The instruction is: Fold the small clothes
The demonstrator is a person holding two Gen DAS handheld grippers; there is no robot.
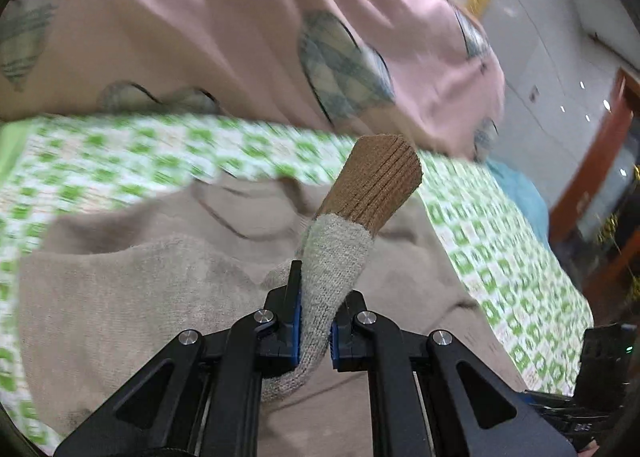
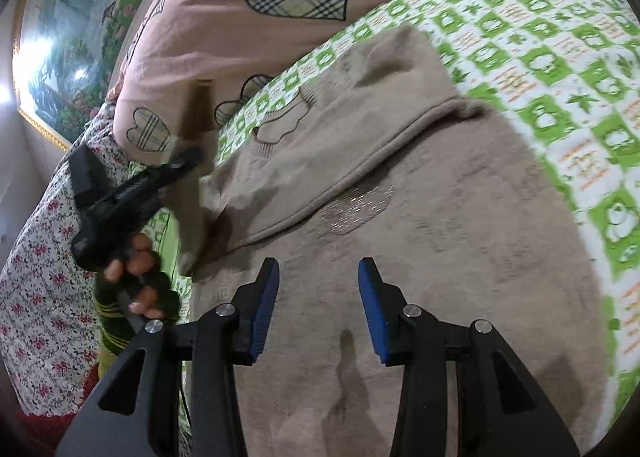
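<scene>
Left tongs (image 1: 314, 321) clenched on grey-and-brown knitted sock (image 1: 344, 241) | sock lifted above beige sweater (image 2: 440, 217) on green-checked bed sheet (image 2: 560, 77) | right tongs (image 2: 318, 297) released, hovering over sweater

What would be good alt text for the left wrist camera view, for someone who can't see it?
The left gripper is shut on a grey sock with a brown ribbed cuff, held above a beige garment lying on a green-and-white checked sheet. A pink blanket with plaid hearts lies behind; the background is motion-blurred.
</scene>
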